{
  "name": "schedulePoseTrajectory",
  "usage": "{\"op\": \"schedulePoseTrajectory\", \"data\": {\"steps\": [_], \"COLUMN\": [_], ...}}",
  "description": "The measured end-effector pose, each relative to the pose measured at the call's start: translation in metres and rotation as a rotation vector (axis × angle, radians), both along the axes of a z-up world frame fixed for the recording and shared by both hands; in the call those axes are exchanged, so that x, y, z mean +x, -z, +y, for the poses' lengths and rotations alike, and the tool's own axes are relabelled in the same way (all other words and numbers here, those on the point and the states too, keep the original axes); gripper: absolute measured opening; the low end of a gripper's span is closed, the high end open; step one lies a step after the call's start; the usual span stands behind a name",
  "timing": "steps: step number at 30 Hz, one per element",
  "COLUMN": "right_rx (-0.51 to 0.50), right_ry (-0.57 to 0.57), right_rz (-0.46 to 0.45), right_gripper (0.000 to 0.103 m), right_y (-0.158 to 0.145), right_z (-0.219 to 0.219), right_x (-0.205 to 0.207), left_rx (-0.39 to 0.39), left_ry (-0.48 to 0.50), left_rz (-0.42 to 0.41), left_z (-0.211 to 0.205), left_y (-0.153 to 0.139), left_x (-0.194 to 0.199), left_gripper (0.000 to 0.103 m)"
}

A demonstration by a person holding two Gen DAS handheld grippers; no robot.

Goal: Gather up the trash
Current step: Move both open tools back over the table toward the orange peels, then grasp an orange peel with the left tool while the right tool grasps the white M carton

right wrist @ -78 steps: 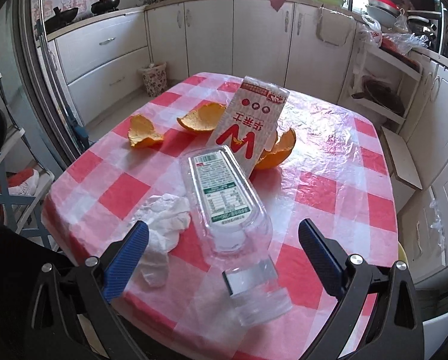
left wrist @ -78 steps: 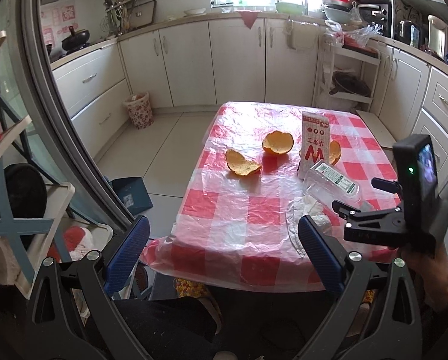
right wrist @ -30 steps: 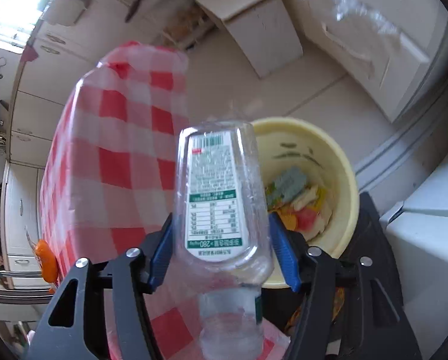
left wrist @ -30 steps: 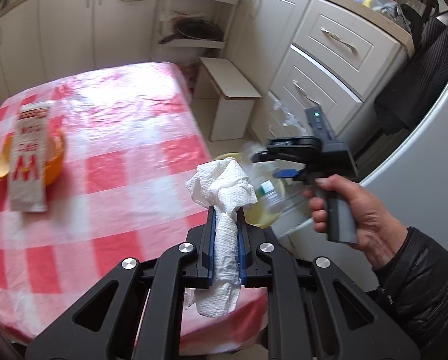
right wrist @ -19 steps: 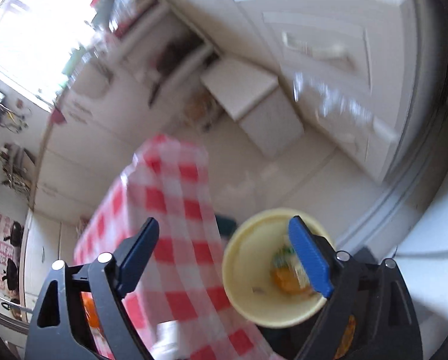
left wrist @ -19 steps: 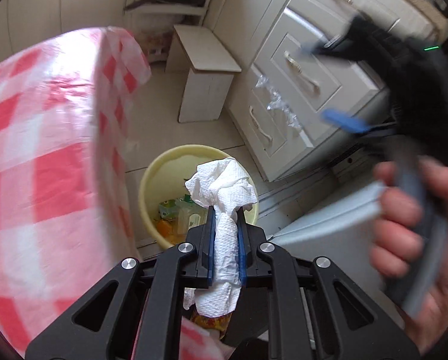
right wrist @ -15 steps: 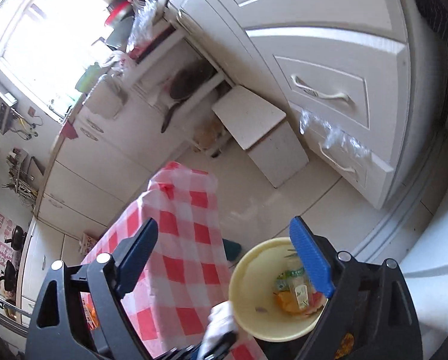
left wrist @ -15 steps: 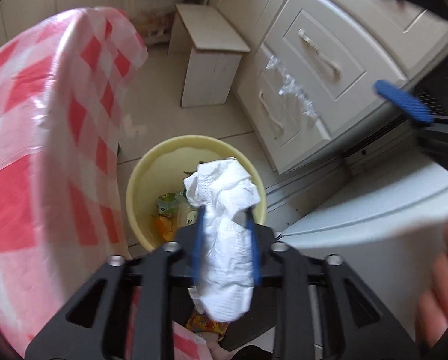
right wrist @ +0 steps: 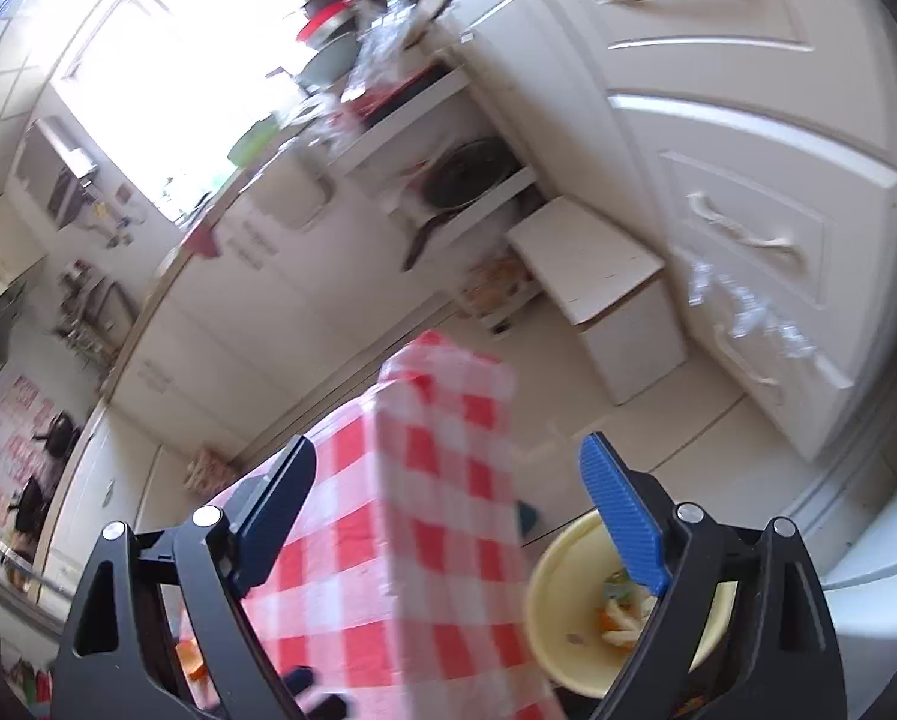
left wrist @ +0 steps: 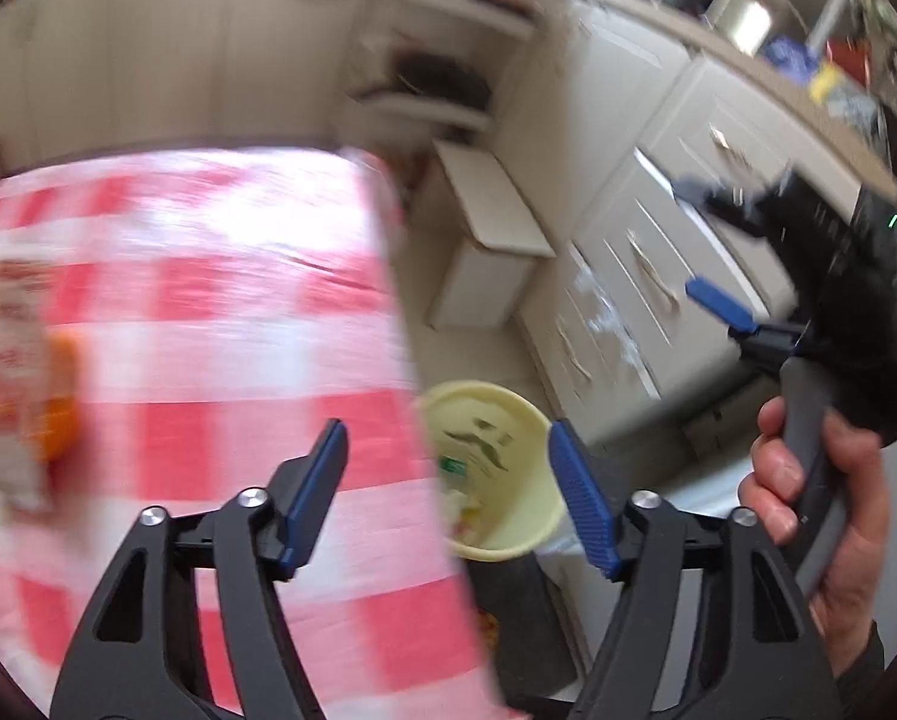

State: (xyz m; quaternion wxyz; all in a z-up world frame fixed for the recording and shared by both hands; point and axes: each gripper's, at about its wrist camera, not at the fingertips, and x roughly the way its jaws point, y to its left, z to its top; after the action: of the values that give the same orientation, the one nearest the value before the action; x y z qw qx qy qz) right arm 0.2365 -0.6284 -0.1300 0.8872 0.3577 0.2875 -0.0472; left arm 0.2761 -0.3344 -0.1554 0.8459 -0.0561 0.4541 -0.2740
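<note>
Trash bin: the round pale-yellow plastic bin (left wrist: 511,531) sits on the floor just beside the worktop's edge, close to the white drawer fronts (left wrist: 646,276); in your right wrist view the same bin (right wrist: 553,612) shows scraps of orange, white and green inside.
Trash on the worktop: at the far left of your left wrist view, a white-and-red carton (left wrist: 7,372) lies blurred against a curved piece of orange peel (left wrist: 61,405); whether they touch is not clear through the blur.
Worktop: a table under a red-and-white checked plastic cloth (left wrist: 208,324), its corner hanging down beside the bin in the right wrist view (right wrist: 442,480).
Your left gripper: (left wrist: 448,495) hovers over the worktop's edge and the bin, its blue-padded fingers (left wrist: 580,504) spread wide with nothing between them.
Your right gripper: (right wrist: 448,516) is raised above the floor and looks toward the cloth corner, its fingers (right wrist: 625,522) wide apart and empty. In the left wrist view you hold this gripper (left wrist: 697,240) up in front of the drawers, your right hand (left wrist: 820,516) wrapped round the grey handle.
Surroundings: a low white step stool (right wrist: 604,276) stands on the tiled floor by the cabinets; a dark pan (right wrist: 466,177) rests on an open white shelf behind it.
</note>
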Motion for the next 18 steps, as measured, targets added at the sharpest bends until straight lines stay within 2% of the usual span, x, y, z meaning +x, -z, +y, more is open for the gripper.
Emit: {"op": "schedulePoseTrajectory", "data": {"steps": [2,4,6,9,11,14,18], "right_rx": [0.047,0.086,0.11,0.118,0.084,0.081,0.092], "right_ry": [-0.098,-0.195,-0.289,-0.421,-0.481,-0.52,-0.538], "right_rz": [-0.002,0.009,0.023,0.046,0.071,0.106,0.157], "right_gripper": [0.087,0.087,0.087,0.087,0.087,0.087,0.087], "right_y": [0.003,0.008,0.012,0.017,0.021,0.033,0.051], "right_z": [0.027,0.057,0.092,0.144,0.177,0.208,0.235], "right_x": [0.019,0.037,0.055,0.079,0.095,0.115,0.14], "left_rx": [0.015,0.076,0.144,0.163,0.168,0.195,0.247], "left_ry": [-0.102,-0.206,-0.304,-0.43,-0.494,-0.509,-0.455], "left_rz": [-0.025,-0.032,-0.001,0.061,0.096,0.15,0.155], "left_z": [0.055,0.111,0.17,0.242,0.278,0.308,0.322], "left_y": [-0.007,-0.007,-0.001,0.008,0.015,0.034,0.053], "left_x": [0.003,0.012,0.029,0.051,0.065,0.092,0.122], "left_gripper": [0.075,0.076,0.075,0.075,0.075,0.075,0.075]}}
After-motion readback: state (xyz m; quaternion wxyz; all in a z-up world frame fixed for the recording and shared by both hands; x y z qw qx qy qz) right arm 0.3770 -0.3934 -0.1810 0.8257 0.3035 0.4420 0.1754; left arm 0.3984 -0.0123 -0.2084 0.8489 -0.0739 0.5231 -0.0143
